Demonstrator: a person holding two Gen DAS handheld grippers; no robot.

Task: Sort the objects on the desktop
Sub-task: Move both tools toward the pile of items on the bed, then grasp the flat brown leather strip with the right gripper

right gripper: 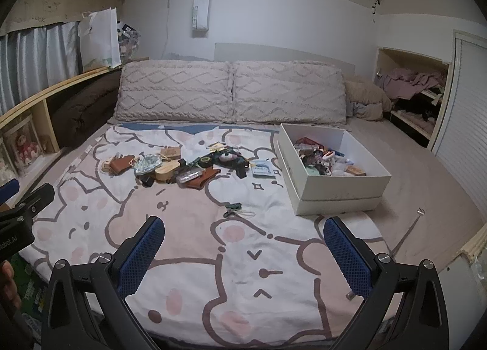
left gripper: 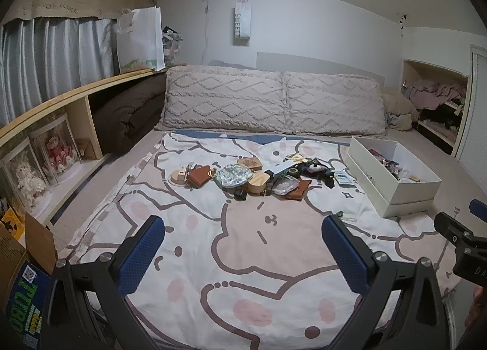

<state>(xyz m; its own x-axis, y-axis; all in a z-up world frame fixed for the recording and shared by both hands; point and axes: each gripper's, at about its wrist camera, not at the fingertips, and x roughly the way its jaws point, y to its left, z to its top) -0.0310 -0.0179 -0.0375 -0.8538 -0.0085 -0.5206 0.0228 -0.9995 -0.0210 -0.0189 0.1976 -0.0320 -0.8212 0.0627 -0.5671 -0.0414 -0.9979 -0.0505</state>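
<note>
Both the left gripper and right gripper gape wide, empty; best reach for one loose piece off the pile, then the box.

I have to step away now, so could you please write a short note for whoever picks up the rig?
Left hand-held gripper: open, empty, hovering over the near end of the bed.
Right hand-held gripper: open, empty, likewise hovering.
White box sits on the bed's right side and already holds a jumble of small items.
Pile of small objects lies mid-blanket, left of the box: brown pouch, floral pouch, wooden cases and more. A dark clip lies alone, nearer the grippers.
Left to do: the pile and the clip are still unsorted.
</note>
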